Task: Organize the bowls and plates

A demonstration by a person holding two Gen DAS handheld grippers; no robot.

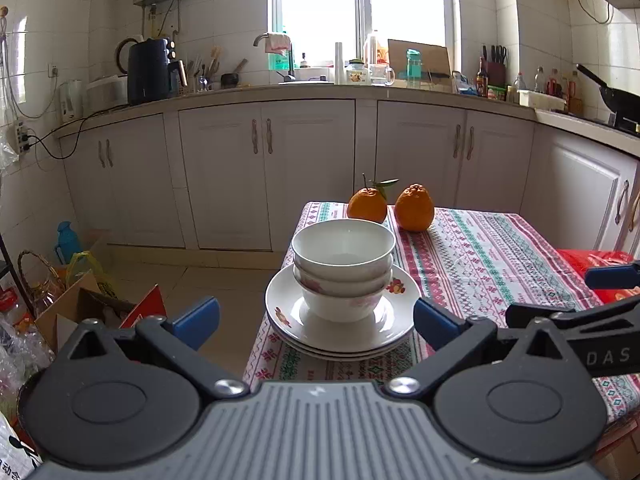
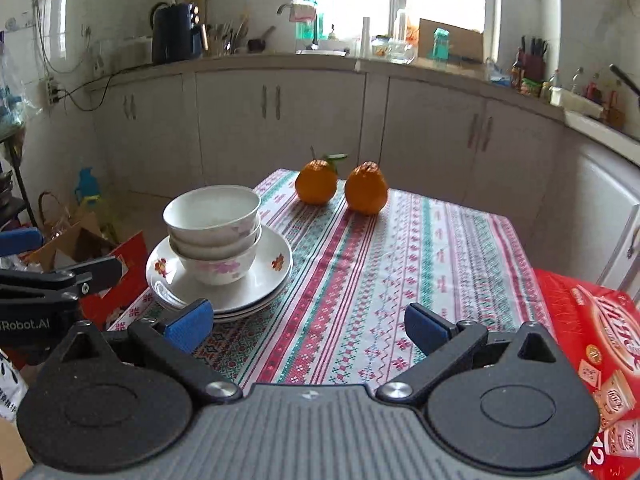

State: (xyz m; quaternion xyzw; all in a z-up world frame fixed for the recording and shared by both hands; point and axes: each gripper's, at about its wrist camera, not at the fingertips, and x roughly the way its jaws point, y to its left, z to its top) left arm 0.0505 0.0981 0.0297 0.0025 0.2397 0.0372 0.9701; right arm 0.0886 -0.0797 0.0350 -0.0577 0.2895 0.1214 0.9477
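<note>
red box (image 2: 592, 344) right of plate stack (image 2: 276, 264): cut by frame edge. Lower plates mostly hidden under top one.

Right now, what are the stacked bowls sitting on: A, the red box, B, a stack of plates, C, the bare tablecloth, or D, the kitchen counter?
B: the stacked bowls rest in the middle of the stack of plates on the tablecloth, and both pairs of fingers are open and clear of them.
</note>
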